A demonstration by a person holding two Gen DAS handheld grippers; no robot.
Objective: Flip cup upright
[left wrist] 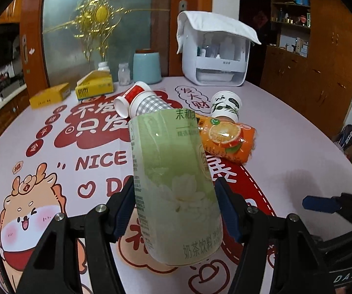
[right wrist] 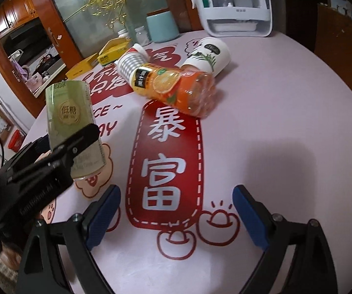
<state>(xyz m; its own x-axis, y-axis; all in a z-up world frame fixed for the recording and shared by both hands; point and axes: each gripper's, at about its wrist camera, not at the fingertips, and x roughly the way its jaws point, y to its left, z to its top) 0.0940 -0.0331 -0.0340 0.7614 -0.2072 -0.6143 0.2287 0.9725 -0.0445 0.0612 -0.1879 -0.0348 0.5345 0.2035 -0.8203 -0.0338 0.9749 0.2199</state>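
Observation:
My left gripper (left wrist: 174, 208) is shut on a green milk-tea cup (left wrist: 173, 186) and holds it above the table, tilted, its base toward the camera. The same cup (right wrist: 74, 122) shows at the left of the right wrist view, clamped in the left gripper's fingers (right wrist: 78, 142). My right gripper (right wrist: 176, 210) is open and empty, low over the red banner print. It shows at the right edge of the left wrist view (left wrist: 322, 204).
An orange juice bottle (right wrist: 176, 88) lies on its side mid-table. A panda paper cup (right wrist: 207, 56) and a grey-checked bottle (right wrist: 129, 63) lie beside it. Yellow boxes (left wrist: 95, 85), a blue jar (left wrist: 147, 67) and a white organiser (left wrist: 215, 56) stand at the back.

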